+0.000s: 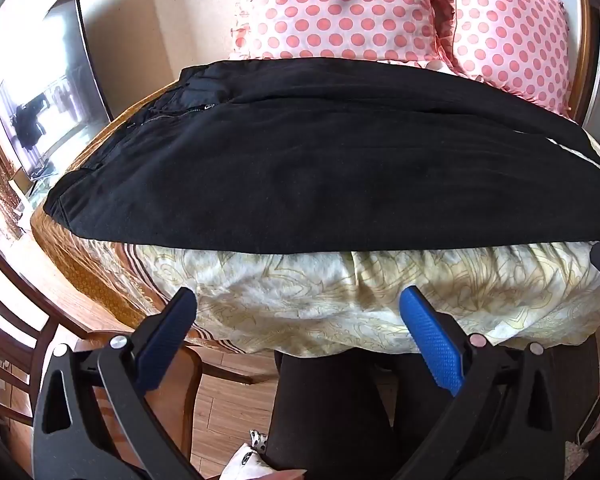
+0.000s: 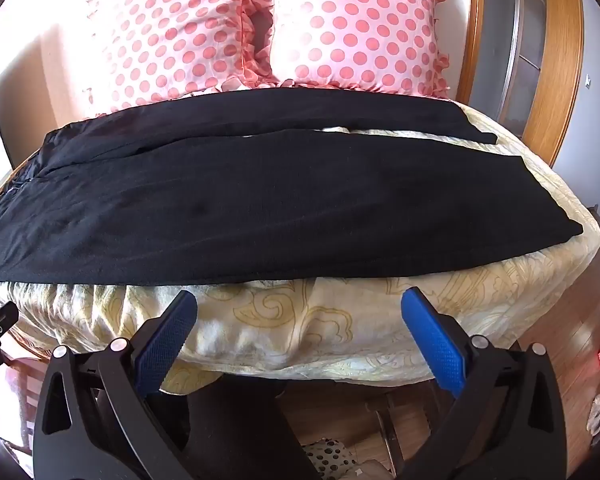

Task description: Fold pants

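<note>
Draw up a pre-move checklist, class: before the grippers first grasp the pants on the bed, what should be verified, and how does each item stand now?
1. Left gripper open: ok.
2. Right gripper open: ok.
3. Both grippers empty, short of the pants: ok.
4. Pants spread out, legs side by side: ok.
5. Far leg hem lying flat: cannot tell.
6. Pillows off the pants: cannot tell; they meet the far edge.

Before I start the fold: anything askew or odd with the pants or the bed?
Nothing damaged. The black pants lie spread flat across the bed, waist at the left. The two legs split apart toward the hems, showing a wedge of cream bedspread between them. Both hand-held grippers are open and empty.
</note>
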Demonstrator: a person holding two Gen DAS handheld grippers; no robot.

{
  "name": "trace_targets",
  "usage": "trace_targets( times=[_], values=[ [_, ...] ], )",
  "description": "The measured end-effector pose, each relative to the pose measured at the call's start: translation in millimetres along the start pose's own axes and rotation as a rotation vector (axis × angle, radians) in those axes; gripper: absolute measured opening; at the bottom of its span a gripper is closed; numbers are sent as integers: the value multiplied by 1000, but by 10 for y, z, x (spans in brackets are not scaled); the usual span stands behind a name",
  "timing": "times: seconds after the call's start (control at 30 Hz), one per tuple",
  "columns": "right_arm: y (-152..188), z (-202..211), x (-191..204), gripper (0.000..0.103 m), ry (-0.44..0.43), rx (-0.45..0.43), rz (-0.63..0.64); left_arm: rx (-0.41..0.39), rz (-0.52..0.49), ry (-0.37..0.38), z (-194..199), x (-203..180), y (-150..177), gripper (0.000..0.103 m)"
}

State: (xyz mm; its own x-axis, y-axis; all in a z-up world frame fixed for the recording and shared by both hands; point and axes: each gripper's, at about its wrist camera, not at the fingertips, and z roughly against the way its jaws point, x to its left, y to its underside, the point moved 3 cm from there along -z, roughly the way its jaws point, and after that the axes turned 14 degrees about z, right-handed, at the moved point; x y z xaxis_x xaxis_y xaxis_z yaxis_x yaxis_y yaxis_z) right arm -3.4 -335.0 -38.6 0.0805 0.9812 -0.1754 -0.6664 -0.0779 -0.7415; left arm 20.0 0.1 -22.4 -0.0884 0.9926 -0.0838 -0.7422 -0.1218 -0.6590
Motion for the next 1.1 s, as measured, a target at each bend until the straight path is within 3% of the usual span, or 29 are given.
trace_targets(
  times=[1.1],
  values=[
    [77, -41, -20, 102, -4, 8, -6, 5, 1, -9, -31, 33, 31, 101]
  ],
)
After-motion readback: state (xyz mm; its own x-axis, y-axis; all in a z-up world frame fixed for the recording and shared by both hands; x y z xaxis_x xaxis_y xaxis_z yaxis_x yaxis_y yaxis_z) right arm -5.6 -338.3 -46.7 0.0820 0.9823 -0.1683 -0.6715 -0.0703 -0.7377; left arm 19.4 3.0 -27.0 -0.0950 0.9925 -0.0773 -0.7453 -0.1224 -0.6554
